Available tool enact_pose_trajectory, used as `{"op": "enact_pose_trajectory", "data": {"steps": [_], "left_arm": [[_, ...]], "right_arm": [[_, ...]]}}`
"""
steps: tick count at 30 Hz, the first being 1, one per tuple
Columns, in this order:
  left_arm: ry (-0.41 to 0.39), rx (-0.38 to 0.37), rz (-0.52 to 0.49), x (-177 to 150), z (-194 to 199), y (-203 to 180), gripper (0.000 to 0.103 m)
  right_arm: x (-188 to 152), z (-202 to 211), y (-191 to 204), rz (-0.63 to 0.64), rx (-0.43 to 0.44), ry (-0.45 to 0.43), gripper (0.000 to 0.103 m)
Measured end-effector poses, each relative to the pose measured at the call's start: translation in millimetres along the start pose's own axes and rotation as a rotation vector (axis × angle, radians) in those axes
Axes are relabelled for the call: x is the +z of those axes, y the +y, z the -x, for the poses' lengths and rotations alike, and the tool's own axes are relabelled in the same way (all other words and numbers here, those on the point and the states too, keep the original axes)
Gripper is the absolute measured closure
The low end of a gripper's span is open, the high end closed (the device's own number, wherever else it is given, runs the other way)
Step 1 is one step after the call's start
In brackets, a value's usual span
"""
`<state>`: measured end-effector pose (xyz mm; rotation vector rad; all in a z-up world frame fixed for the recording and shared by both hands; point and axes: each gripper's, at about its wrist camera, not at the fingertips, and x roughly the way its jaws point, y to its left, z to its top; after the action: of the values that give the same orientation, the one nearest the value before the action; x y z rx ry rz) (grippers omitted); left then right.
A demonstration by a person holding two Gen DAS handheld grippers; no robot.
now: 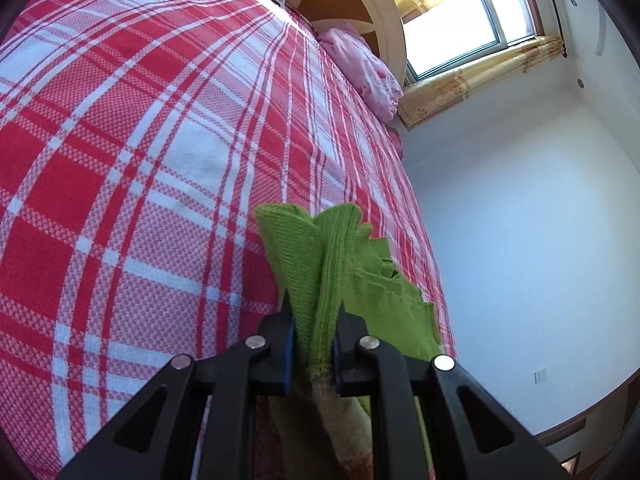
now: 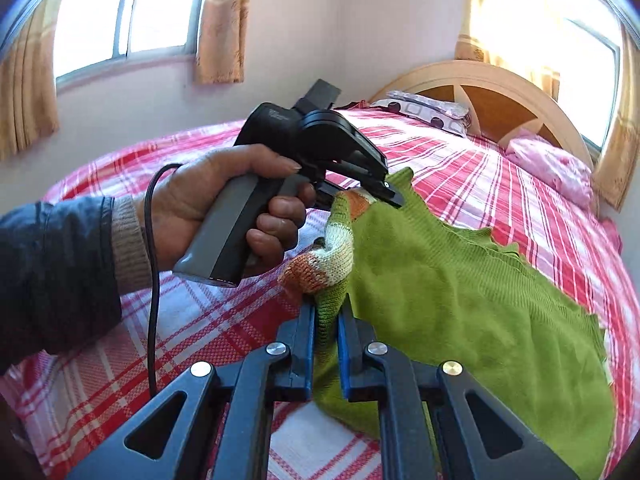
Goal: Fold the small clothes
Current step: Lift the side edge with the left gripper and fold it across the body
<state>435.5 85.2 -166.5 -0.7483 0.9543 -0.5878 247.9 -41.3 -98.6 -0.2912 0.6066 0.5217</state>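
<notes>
- Green knit garment (image 2: 460, 300), small, with an orange-and-cream striped cuff (image 2: 320, 264): lifted off the red-and-white plaid bedspread (image 2: 180, 320), stretched between two grippers, draping to the near right.
- Right gripper (image 2: 326, 320): jaws narrowed on a bunched green edge just below the striped cuff; blue pads (image 2: 306, 344) pressed to the knit on both sides.
- Left gripper (image 1: 314, 320): jaws narrowed on a thick fold of the same garment, the zigzag hem (image 1: 384, 260) fanning out beyond the tips, to the right.
- Left gripper from the right wrist view (image 2: 384, 192): tips biting the garment's far top corner, tool angled down to the right.
- Left hand (image 2: 224, 208): wrapped round the grey handle, index finger laid along the black body, other fingers curled on the trigger; dark sleeve with a beige knit cuff at far left.
- Black cable (image 2: 152, 280): hanging from behind the hand down across the bedspread.
- Far end of the bed: pale wooden headboard (image 2: 480, 80), grey patterned pillow (image 2: 428, 110), pink pillow (image 2: 552, 168).
- Bright windows with yellow curtains (image 2: 220, 20) behind; white wall (image 1: 520, 240) at right in the left wrist view.
- Garment's lower part hidden behind the right gripper's black linkage.
</notes>
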Motion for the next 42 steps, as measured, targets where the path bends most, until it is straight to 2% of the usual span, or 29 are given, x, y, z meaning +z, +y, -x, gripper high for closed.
{"op": "enact_pose_trajectory", "data": {"steps": [4,11,16,25,38,42], "left_arm": [[-0.03,-0.041,0.022,1.7,-0.5,-25.2,0.088],[-0.065,-0.061,-0.033,9.5,-18.9,-77.0,0.088],[-0.045,-0.063,-0.073,11.6,-38.3,-110.3,0.088],[-0.003,-0.054,-0.164,-3.5,-73.4,-163.2,0.088],[0.097,-0.052,-0.25,-33.8,-135.6,-212.3,0.089],[0.132,-0.031,-0.267,-44.3,-154.3,-222.3,0.089]], "right_arm": [[-2.4,14.4,-27.3,-0.09,0.034,-0.028,0.094],[-9.2,40.9,-67.8,-0.186,0.05,-0.075,0.094],[-19.0,61.3,-95.9,-0.236,0.043,-0.104,0.094],[-43.6,92.4,-146.6,-0.336,0.027,-0.118,0.095],[-89.1,118.4,-202.7,-0.477,0.044,-0.077,0.095],[-103.5,121.3,-214.2,-0.521,0.053,-0.059,0.095]]}}
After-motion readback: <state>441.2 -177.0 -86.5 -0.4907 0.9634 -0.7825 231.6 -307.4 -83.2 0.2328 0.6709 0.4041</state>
